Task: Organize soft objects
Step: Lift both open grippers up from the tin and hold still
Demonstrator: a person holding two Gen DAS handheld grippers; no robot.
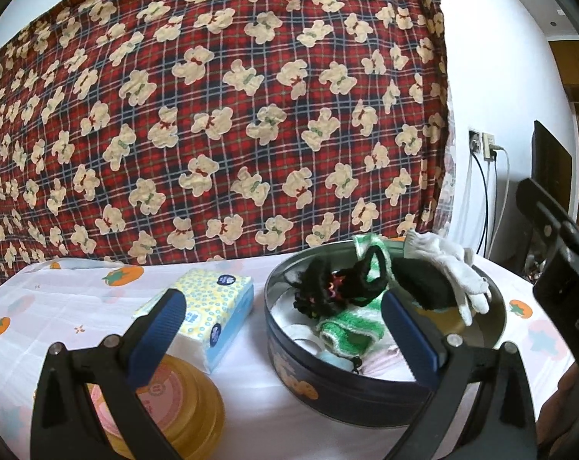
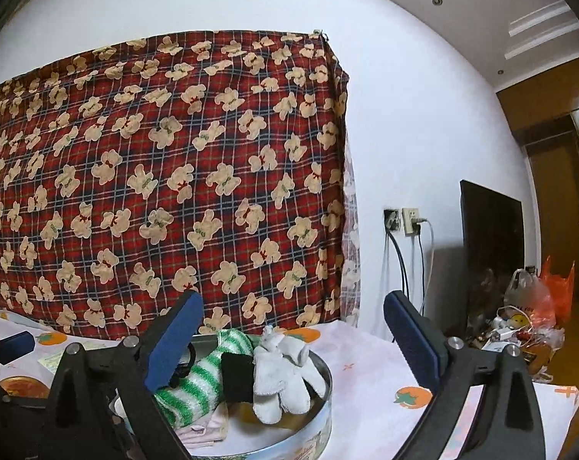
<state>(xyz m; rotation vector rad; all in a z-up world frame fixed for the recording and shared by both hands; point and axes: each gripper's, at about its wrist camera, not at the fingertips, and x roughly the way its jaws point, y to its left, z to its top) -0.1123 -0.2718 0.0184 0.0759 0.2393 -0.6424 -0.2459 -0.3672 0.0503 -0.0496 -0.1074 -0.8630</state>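
A round dark tin (image 1: 351,395) stands on the white persimmon-print tablecloth (image 1: 78,306). It holds a white glove (image 1: 454,268), a black knitted piece (image 1: 328,287), a green-and-white striped cloth (image 1: 351,329) and a black sock (image 1: 423,280). My left gripper (image 1: 282,329) is open and empty, just in front of the tin's left rim. My right gripper (image 2: 293,341) is open and empty, above the tin (image 2: 289,444), over the white glove (image 2: 285,375) and striped cloth (image 2: 197,387).
A tissue pack (image 1: 209,314) lies left of the tin. A gold tin lid (image 1: 178,402) lies under my left finger. A red plaid bear-print cloth (image 1: 213,115) hangs behind the table. Wall sockets with cables (image 2: 408,226), a dark screen (image 2: 489,237) and plastic bags (image 2: 535,295) are at right.
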